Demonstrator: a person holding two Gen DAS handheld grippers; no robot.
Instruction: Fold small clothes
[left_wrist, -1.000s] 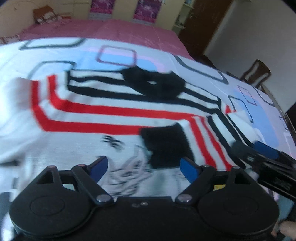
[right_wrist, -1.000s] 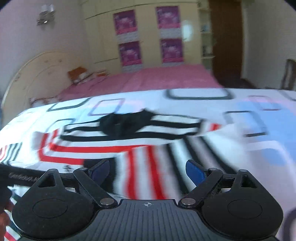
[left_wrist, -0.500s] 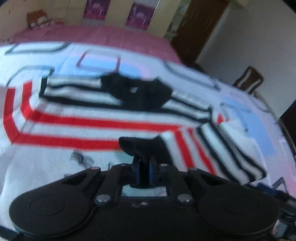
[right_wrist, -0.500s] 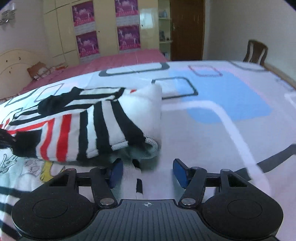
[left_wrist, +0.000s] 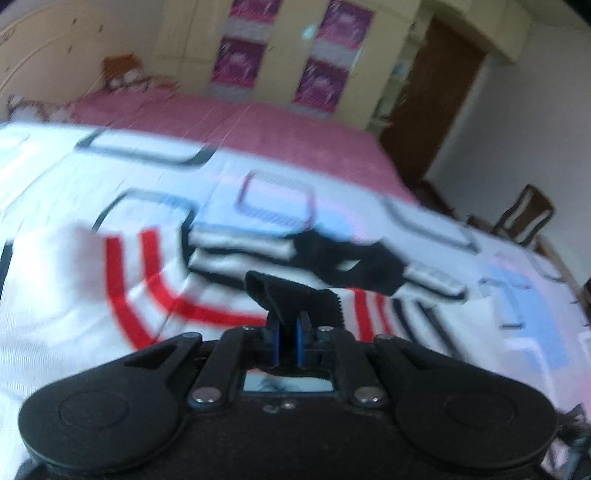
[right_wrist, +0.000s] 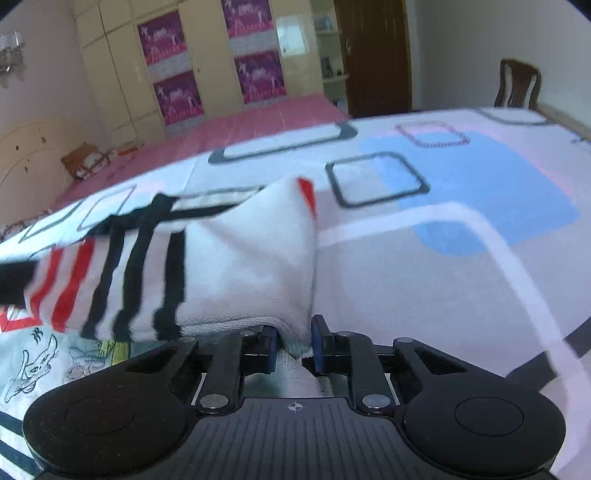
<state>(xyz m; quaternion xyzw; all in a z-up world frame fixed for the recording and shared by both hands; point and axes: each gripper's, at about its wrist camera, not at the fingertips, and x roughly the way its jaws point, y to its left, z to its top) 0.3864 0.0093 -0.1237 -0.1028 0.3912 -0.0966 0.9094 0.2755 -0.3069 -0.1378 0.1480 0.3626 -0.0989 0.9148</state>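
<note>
A small white sweater (left_wrist: 147, 266) with red and black stripes and a black collar (left_wrist: 347, 258) lies on a patterned sheet. My left gripper (left_wrist: 287, 339) is shut on the black sleeve cuff (left_wrist: 295, 295), which stands up above the sweater. In the right wrist view the sweater (right_wrist: 243, 266) has its side doubled over into a thick white fold. My right gripper (right_wrist: 293, 347) is closing its jaws on the edge of that fold, and the cloth is pinched between the blue pads. A cartoon print (right_wrist: 33, 365) shows at the lower left.
The white sheet (right_wrist: 443, 258) with blue patches and dark square outlines stretches out to the right of the sweater. Behind it are a pink bed (left_wrist: 221, 122), a cream wardrobe (right_wrist: 207, 66) with purple panels, a dark door (right_wrist: 373, 55) and a wooden chair (right_wrist: 517, 85).
Both grippers went from wide open to closed. The left took the black cuff and lifted it. The right came down onto the folded side of the sweater and closed on it.
</note>
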